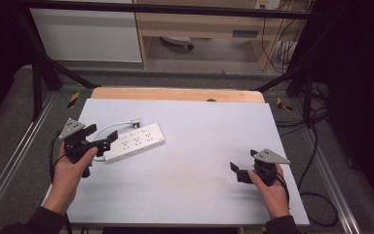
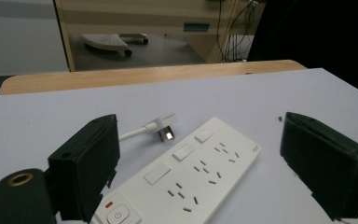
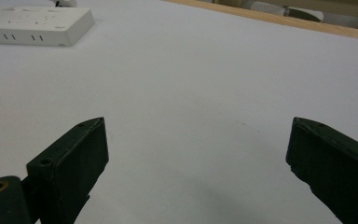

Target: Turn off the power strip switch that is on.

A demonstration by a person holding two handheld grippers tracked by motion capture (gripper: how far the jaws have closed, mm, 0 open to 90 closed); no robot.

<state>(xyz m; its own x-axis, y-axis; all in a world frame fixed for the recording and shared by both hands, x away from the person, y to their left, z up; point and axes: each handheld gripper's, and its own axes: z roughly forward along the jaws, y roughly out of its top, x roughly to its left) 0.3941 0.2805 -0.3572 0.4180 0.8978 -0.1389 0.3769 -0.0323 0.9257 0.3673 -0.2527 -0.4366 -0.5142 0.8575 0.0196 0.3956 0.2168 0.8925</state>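
Right now your left gripper (image 1: 101, 138) hovers at the near end of the white power strip (image 1: 135, 142), jaws spread wide with nothing pinched — the strip lies flat on the left of the table (image 1: 195, 161), its plug (image 2: 164, 127) loose beside it. Your right gripper (image 1: 237, 169) waits spread and empty, well apart on the right. You look to be in the approach step — next, settle the jaws squarely over the strip's end before closing.
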